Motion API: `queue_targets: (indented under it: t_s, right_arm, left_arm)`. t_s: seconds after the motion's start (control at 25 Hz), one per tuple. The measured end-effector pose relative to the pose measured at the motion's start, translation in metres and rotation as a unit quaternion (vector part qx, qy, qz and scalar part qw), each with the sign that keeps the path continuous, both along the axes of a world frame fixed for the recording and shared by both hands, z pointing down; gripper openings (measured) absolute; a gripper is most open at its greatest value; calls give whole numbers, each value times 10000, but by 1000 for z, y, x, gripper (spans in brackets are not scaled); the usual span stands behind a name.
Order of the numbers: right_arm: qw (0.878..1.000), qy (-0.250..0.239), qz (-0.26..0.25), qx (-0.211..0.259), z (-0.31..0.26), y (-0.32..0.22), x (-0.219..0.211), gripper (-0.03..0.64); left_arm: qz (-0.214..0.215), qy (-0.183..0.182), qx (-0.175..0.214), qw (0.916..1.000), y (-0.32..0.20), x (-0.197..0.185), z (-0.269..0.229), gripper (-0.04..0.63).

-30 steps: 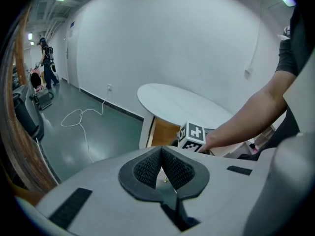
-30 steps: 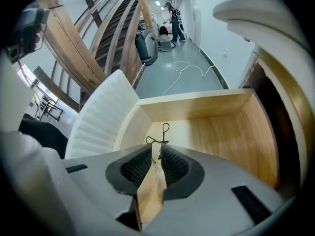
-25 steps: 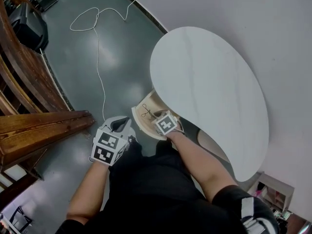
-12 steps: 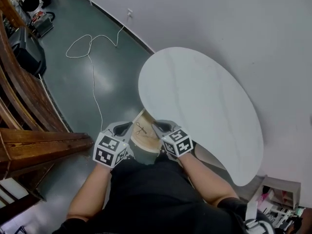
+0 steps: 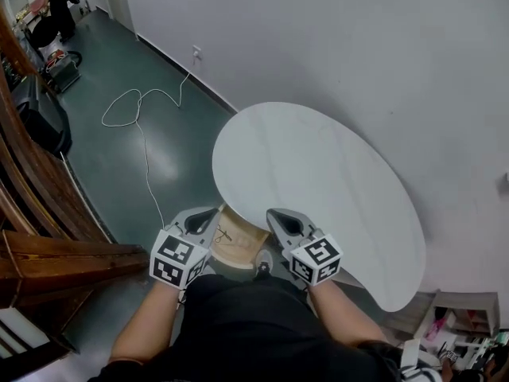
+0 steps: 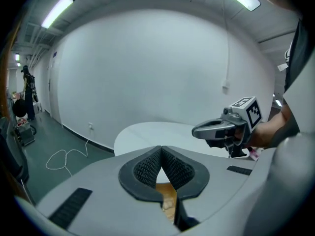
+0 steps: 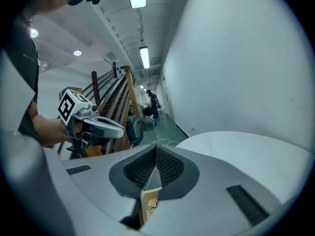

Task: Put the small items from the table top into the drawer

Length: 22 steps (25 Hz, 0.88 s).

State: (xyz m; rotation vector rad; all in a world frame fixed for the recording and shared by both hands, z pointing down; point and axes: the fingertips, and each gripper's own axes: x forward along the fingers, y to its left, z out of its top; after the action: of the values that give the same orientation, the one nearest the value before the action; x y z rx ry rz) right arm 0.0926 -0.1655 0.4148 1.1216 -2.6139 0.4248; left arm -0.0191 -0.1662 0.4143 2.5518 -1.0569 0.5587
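Note:
The white kidney-shaped table top (image 5: 318, 181) carries no small items that I can see. Under its near edge the wooden drawer (image 5: 238, 245) stands pulled out, with a small pair of scissors (image 5: 225, 235) lying in it. My left gripper (image 5: 208, 213) hovers above the drawer's left side, jaws shut and empty (image 6: 161, 149). My right gripper (image 5: 280, 216) hangs above the drawer's right side by the table edge. Its jaws have just been closing and now meet with nothing between them (image 7: 156, 147). Below each pair of jaws a bit of the drawer (image 7: 150, 203) shows.
A white cable (image 5: 135, 110) loops over the dark green floor to a wall socket. Wooden stair rails (image 5: 48, 221) and black equipment (image 5: 40, 110) line the left. A small shelf unit (image 5: 465, 325) stands at the bottom right. A white wall runs behind the table.
Both grippers have risen from the drawer; the right one came up out of it and its jaws closed. The head view has tilted up, showing more wall.

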Motion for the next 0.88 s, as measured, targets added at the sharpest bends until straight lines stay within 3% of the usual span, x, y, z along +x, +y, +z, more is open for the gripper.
queue_targets:
  t_s: [0.2,0.88]
  right_arm:
    - [9997,-129,200,62,-5,0,22,8]
    - [9995,-160,162,200,-17,-5,30,8]
  left_arm:
    - [92,-5,121,9999,0,12,-7,15]
    - [67,19,289,9996,0,21,-18,15]
